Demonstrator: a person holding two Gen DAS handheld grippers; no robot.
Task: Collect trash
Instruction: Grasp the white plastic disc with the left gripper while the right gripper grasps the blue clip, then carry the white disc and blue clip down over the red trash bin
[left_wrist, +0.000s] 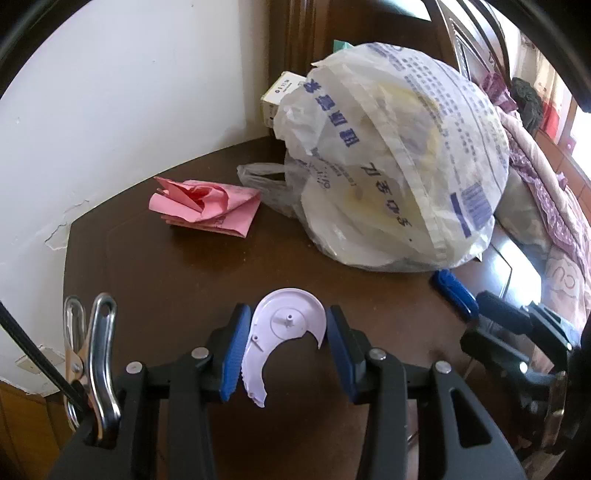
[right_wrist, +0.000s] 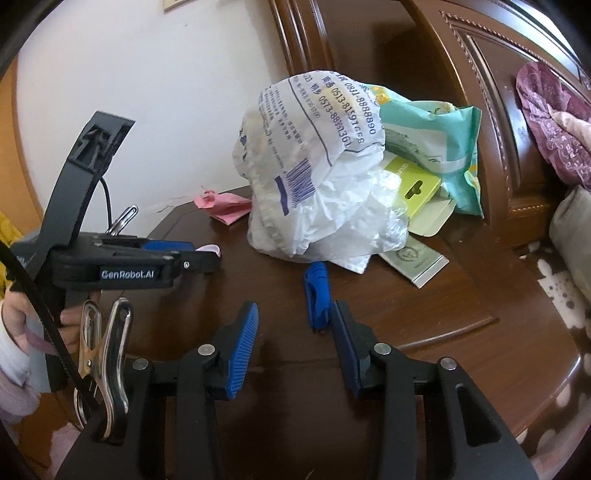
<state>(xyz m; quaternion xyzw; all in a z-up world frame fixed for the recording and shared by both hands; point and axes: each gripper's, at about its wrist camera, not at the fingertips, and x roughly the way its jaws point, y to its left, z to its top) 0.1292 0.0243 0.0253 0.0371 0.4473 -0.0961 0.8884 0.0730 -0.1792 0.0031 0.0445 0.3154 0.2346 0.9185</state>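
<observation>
A broken white plastic disc piece (left_wrist: 282, 334) lies on the dark wooden table (left_wrist: 177, 280) between the fingers of my left gripper (left_wrist: 286, 332), which is open around it. A crumpled pink paper (left_wrist: 205, 205) lies at the back left; it also shows in the right wrist view (right_wrist: 225, 205). A full white plastic bag with blue print (left_wrist: 399, 162) stands at the back; it also shows in the right wrist view (right_wrist: 317, 177). A blue plastic piece (right_wrist: 317, 295) lies just ahead of my right gripper (right_wrist: 295, 325), which is open and empty.
A small cardboard box (left_wrist: 279, 96) stands behind the bag by the white wall. Green packaging (right_wrist: 439, 144), a yellow-green card (right_wrist: 417, 188) and a pale packet (right_wrist: 417, 258) lie right of the bag. A wooden headboard (right_wrist: 480, 92) and bedding (left_wrist: 546, 206) are on the right.
</observation>
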